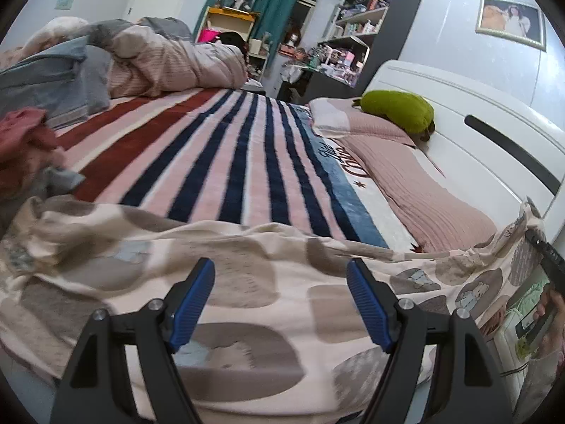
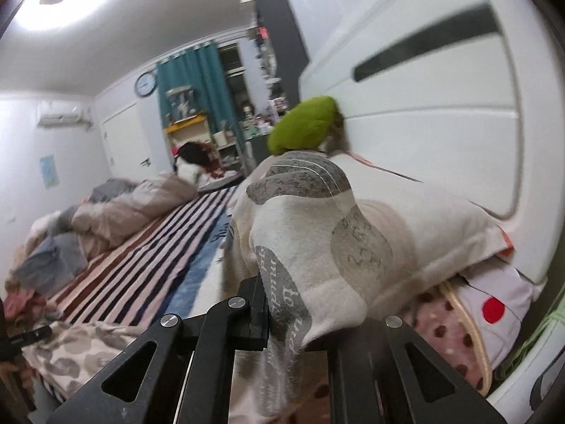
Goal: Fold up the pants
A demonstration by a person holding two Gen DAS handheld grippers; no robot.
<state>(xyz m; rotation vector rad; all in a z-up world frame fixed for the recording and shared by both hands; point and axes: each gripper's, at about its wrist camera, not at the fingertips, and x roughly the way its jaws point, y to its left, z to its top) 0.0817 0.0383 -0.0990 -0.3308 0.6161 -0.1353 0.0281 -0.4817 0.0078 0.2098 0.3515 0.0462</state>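
The pants [image 1: 247, 282] are cream fabric with grey-brown blotches, spread across the near edge of the bed. My left gripper [image 1: 280, 268] hovers just over them, its blue pads [image 1: 192, 300] wide apart and nothing pinched between them. In the left wrist view the right end of the pants rises toward the right edge of the frame. In the right wrist view my right gripper [image 2: 303, 332] is shut on that end of the pants [image 2: 317, 229], which is lifted and drapes over the jaws, hiding the fingertips. The other end [image 2: 81, 349] lies on the bed at lower left.
A striped blanket [image 1: 219, 148] covers the bed. Pink pillows [image 1: 406, 169] and a green plush [image 1: 399, 109] lie against the white headboard [image 1: 476, 106]. A crumpled duvet [image 1: 159, 63] and a heap of clothes [image 1: 24, 141] sit to the left. Shelves [image 1: 367, 28] stand beyond the bed.
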